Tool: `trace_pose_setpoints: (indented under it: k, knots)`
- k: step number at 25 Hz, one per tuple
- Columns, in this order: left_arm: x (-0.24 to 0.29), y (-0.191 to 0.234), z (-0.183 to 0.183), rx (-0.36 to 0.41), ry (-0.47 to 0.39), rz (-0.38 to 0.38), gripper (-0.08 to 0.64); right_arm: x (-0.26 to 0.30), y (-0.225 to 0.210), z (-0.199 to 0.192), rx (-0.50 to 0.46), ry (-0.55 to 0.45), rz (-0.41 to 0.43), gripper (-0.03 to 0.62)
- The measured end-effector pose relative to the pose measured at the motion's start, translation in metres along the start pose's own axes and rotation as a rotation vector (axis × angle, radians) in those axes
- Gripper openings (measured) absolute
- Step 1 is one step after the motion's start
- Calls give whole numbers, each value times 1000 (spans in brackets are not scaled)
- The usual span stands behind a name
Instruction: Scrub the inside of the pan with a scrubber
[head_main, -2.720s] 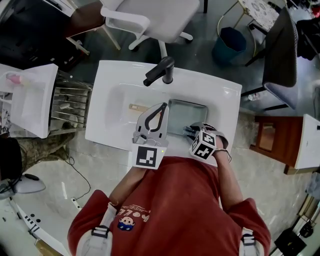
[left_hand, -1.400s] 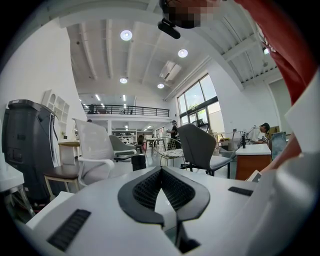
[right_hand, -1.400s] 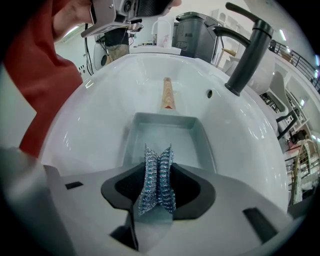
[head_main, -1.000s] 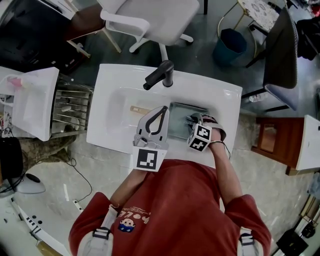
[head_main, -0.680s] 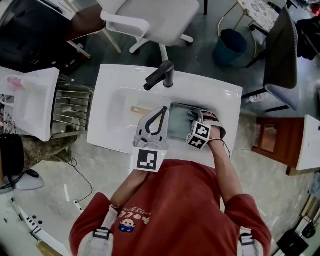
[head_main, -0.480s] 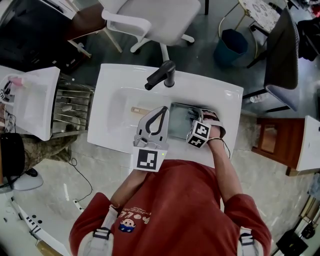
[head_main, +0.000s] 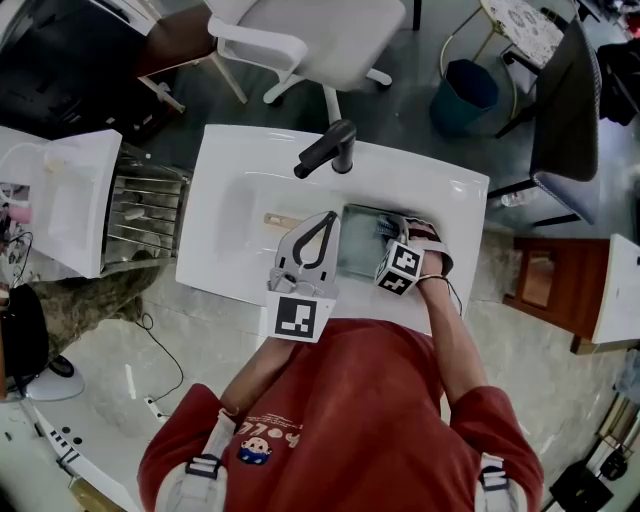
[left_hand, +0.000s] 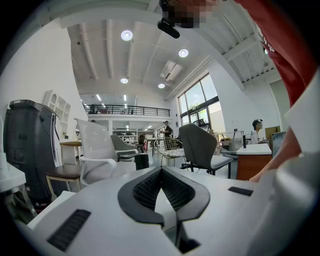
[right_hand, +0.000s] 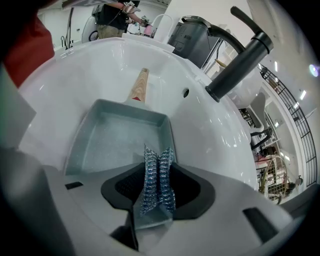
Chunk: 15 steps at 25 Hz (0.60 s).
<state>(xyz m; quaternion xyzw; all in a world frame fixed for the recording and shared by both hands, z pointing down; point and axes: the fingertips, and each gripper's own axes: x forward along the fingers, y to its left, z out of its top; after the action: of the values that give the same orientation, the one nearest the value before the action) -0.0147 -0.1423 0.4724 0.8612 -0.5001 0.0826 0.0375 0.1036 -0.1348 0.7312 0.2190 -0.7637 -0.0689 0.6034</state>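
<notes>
A grey rectangular pan (head_main: 362, 240) lies in the white sink (head_main: 230, 200), its wooden handle (head_main: 281, 221) pointing left. My right gripper (head_main: 388, 237) is over the pan's right part, shut on a silvery-blue wire scrubber (right_hand: 158, 180). In the right gripper view the scrubber sticks out between the pads above the pan's (right_hand: 120, 140) near rim, with the handle (right_hand: 139, 85) beyond. My left gripper (head_main: 322, 222) is held by the pan's left edge, shut with nothing in it. The left gripper (left_hand: 161, 170) view looks out over the room, and no pan shows in it.
A black faucet (head_main: 325, 150) reaches over the sink's back; it also stands at the right in the right gripper view (right_hand: 240, 55). A metal dish rack (head_main: 140, 210) and a white counter (head_main: 55, 200) are at the left. A white chair (head_main: 310, 40) stands behind the sink.
The right gripper with the scrubber has moved farther into the pan, away from the person, then shifted only slightly. The left gripper has stayed in place.
</notes>
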Motion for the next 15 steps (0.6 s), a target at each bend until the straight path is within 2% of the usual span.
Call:
trace_pose_setpoints:
  k: [8, 15]
  knots:
    - [-4, 7, -4, -7, 3, 13, 14, -30, 1, 16, 48, -46, 36, 167]
    - [-5, 4, -7, -10, 9, 8, 14, -52, 31, 29, 58, -57, 146, 169]
